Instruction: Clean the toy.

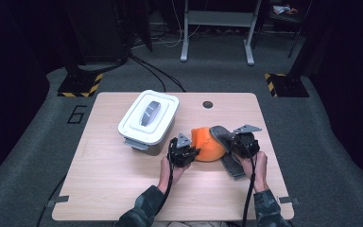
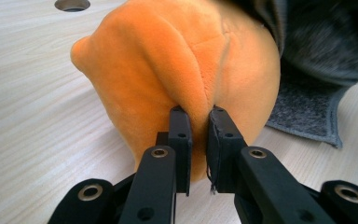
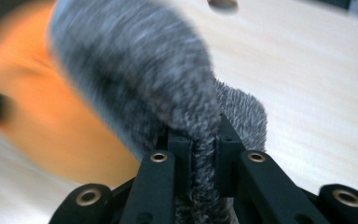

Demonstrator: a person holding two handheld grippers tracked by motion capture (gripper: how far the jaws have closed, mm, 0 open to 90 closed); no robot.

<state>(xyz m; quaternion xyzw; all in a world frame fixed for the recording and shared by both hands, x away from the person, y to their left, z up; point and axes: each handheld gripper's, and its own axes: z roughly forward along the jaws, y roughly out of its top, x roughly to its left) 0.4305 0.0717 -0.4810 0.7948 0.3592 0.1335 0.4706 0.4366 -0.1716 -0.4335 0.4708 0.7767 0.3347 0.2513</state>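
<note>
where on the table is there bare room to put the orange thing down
Free: the near-left corner of the table, below the white box, and the far-right strip past the hole. Crowded: mid-right, around the orange plush and both tools.

Plush orange fabric (image 2: 168,70), fuzzy grey fleece (image 3: 140,70), matt pale wood-grain table (image 1: 123,189), smooth white plastic box (image 1: 149,116)

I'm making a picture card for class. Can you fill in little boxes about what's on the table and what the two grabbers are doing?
table: light wooden top
box: white lidded container, far left, apart from the grabbers
soft thing: orange plush cloth joined with grey fuzzy cloth
left gripper: shut, pinching a fold of the orange plush
right gripper: shut on the grey fuzzy cloth
hands: one behind each gripper, at the near edge
</note>
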